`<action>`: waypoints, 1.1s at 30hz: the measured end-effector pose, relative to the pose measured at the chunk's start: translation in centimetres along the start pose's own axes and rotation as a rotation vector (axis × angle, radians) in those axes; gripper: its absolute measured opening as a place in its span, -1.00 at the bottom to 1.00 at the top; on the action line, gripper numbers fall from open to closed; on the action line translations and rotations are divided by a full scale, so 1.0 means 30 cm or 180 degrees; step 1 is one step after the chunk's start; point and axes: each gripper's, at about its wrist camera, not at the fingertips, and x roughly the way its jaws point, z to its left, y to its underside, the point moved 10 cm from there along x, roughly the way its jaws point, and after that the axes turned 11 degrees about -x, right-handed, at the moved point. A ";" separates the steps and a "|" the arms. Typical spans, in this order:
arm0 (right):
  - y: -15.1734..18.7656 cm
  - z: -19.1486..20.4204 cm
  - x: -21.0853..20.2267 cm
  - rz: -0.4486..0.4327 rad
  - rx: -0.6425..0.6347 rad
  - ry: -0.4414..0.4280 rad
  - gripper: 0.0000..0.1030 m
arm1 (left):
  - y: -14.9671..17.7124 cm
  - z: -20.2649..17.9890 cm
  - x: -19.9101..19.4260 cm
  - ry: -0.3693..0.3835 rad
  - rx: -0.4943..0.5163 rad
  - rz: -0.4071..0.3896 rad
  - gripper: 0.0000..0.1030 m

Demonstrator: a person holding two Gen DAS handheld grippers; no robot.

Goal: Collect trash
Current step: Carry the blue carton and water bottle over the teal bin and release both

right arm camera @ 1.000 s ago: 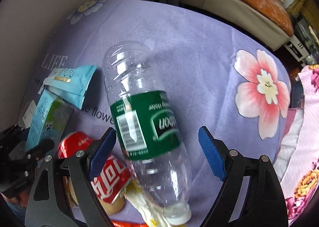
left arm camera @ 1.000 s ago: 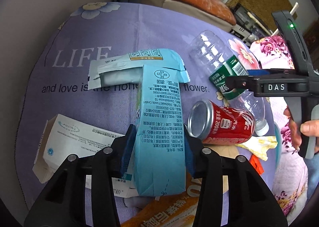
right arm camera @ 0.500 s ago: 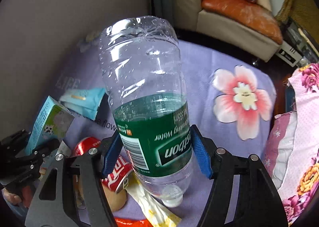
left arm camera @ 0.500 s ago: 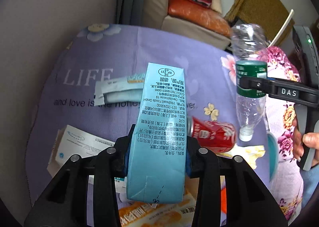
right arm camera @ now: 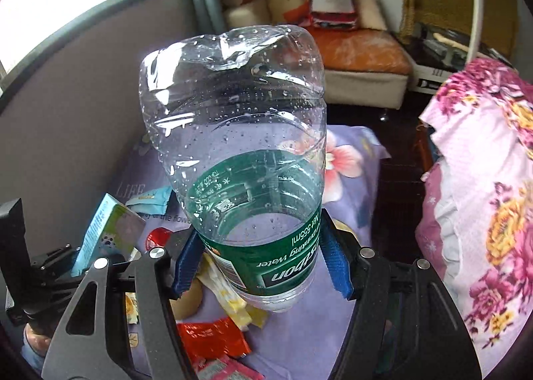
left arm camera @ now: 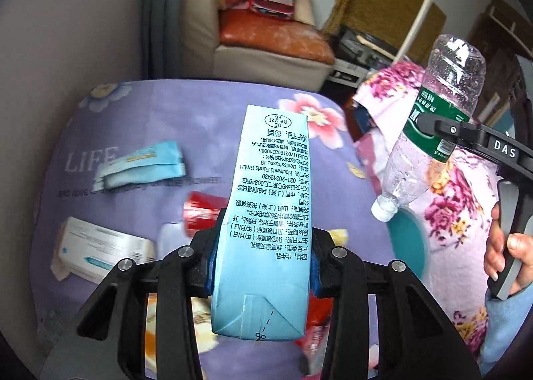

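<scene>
I count one blue milk carton [left arm camera: 266, 213], one clear plastic bottle [right arm camera: 246, 160], one red can [left arm camera: 203, 213], one white box [left arm camera: 100, 246], one pale blue wrapper [left arm camera: 143, 168], one orange-red packet [right arm camera: 213, 336], one yellow wrapper [right arm camera: 233, 303].

Both tools up off the table [left arm camera: 200, 103] w/ loads: left tool [left arm camera: 263, 261] clamps carton [left arm camera: 269, 213], right tool [right arm camera: 260, 266] clamps bottle [right arm camera: 240, 146]. Air btwn them open. Far half of table bare, room to pass. Near half cluttered: wrapper [left arm camera: 143, 168], can [left arm camera: 200, 216], box [left arm camera: 103, 248], packets under tools. Floral cloth [right arm camera: 483, 196] bulks on right; gap btwn it & table.
</scene>
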 end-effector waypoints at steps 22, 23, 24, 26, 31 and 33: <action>0.574 -0.610 -0.315 -0.0227 0.1158 0.0467 0.20 | 0.383 -0.682 0.329 0.0250 0.1114 0.0796 -0.22; 0.592 -0.626 -0.312 -0.0218 0.1186 0.0484 0.20 | 0.397 -0.696 0.345 0.0250 0.1139 0.0834 -0.21; 0.612 -0.647 -0.308 -0.0205 0.1218 0.0508 0.20 | 0.415 -0.714 0.365 0.0252 0.1169 0.0885 -0.21; 0.643 -0.676 -0.302 -0.0187 0.1273 0.0537 0.20 | 0.447 -0.742 0.398 0.0256 0.1224 0.0972 -0.21; 0.713 -0.738 -0.284 -0.0142 0.1389 0.0613 0.20 | 0.519 -0.808 0.495 0.0239 0.1336 0.1195 -0.21; 0.740 -0.757 -0.272 -0.0114 0.1435 0.0631 0.20 | 0.540 -0.824 0.529 0.0217 0.1365 0.1267 -0.20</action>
